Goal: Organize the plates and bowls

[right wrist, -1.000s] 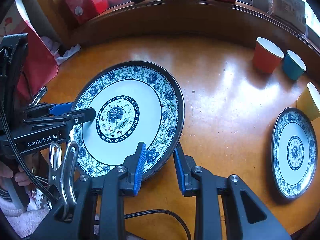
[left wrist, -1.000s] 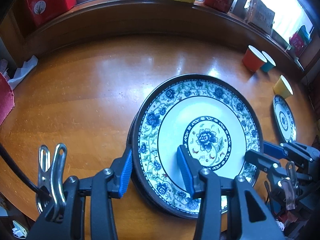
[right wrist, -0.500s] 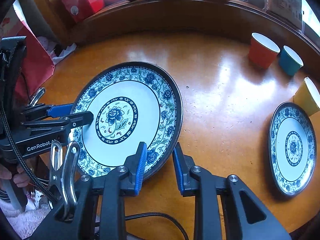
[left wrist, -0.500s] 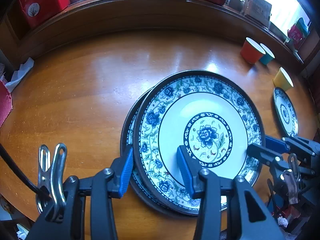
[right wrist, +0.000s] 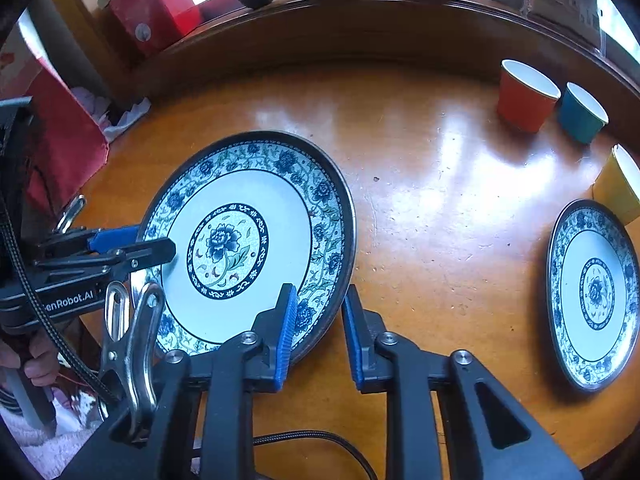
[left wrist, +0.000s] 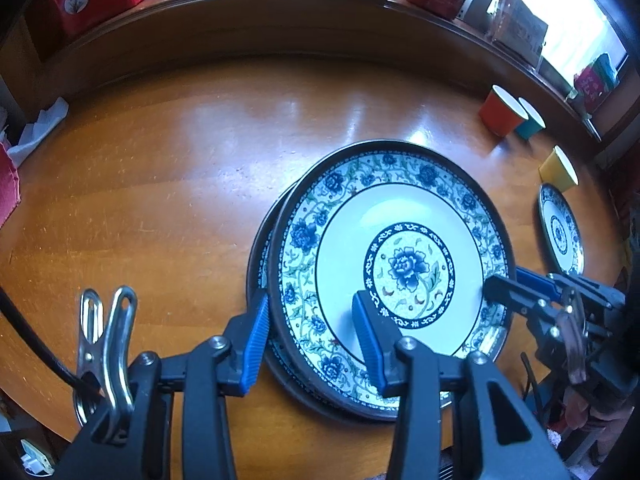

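1. Plates first: we see a large blue-and-white plate (left wrist: 400, 264) lying on a second plate (left wrist: 262, 248) of the same pattern, near the front edge of the wooden table (left wrist: 180, 184); only a crescent of the lower one shows at the left.
2. We hold the left gripper (left wrist: 312, 332) pointing steeply down over the near-left rim of the top plate. One blue pad sits outside the rim and the other over the white well, so the rim lies between the jaws with a gap on each side; we read no grip there.
3. We hold the right gripper (right wrist: 318, 324) steeply down at the plate's near-right rim. Its jaws are closing with the rim between them; the inner pad lies on the patterned border, while the outer pad stands just clear of the edge.
4. A small matching plate (right wrist: 596, 292) rests well apart to the right, beside a yellow cup (right wrist: 620, 186); an orange cup (right wrist: 524, 96) and a teal cup (right wrist: 582, 112) stand farther back.
5. Compared with a second ago, the top plate sits shifted to the right on the lower plate, which was then almost wholly covered.
6. Over that same second, the right jaws have narrowed around the rim, while the left ones look much the same.
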A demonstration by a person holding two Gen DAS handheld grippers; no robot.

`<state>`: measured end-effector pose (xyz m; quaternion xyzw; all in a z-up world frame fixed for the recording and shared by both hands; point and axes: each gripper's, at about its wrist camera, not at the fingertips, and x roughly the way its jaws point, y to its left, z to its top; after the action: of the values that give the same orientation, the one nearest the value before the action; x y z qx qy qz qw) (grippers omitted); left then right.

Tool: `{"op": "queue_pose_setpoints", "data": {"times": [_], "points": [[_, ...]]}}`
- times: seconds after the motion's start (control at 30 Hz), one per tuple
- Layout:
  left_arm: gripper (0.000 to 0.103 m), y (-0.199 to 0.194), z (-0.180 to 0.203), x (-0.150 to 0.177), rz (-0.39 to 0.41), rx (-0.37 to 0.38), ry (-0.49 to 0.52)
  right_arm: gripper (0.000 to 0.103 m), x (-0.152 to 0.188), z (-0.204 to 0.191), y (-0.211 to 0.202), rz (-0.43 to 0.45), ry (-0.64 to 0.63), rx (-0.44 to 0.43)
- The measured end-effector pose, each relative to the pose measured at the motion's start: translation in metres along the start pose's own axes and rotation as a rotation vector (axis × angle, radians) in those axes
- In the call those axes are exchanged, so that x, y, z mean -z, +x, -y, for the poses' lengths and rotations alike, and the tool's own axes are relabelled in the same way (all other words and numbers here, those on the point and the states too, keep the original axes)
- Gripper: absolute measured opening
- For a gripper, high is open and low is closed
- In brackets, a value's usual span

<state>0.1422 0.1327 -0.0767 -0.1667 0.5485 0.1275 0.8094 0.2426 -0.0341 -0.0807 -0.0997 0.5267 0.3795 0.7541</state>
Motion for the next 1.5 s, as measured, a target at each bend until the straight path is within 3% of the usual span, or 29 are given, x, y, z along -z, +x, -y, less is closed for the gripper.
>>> {"op": "queue_pose_setpoints", "data": {"times": [0.23, 0.43, 0.53, 0.63, 0.97, 1.1, 1.23, 1.5], "points": [[0.044, -0.004, -0.003, -0.002, 0.010, -0.011, 0.005, 0.015, -0.002, 0.010, -0.007, 0.024, 0.029, -0.002], [0.044, -0.017, -0.013, -0.005, 0.062, -0.100, 0.002, 0.018, 0.000, -0.001, -0.002, -0.001, -0.023, 0.001], [0.044, -0.014, -0.022, -0.005, 0.048, -0.108, -0.019, 0.022, 0.004, -0.012, 0.003, -0.019, -0.071, 0.011], [0.044, -0.008, -0.030, -0.003, 0.019, -0.090, -0.047, 0.023, 0.005, -0.015, 0.005, -0.027, -0.092, 0.028], [0.044, 0.008, -0.017, 0.003, -0.041, 0.021, -0.030, 0.035, 0.002, 0.008, 0.011, -0.091, 0.033, -0.069], [0.044, 0.009, -0.012, -0.001, -0.042, 0.016, -0.025, 0.036, 0.001, 0.000, 0.016, -0.111, 0.003, -0.112], [0.044, 0.012, -0.007, -0.007, -0.039, 0.004, -0.033, 0.036, -0.003, -0.009, 0.015, -0.102, -0.075, -0.059], [0.044, 0.018, 0.002, -0.021, -0.036, 0.024, -0.039, 0.036, -0.018, 0.018, 0.011, -0.092, -0.041, -0.033]]}}
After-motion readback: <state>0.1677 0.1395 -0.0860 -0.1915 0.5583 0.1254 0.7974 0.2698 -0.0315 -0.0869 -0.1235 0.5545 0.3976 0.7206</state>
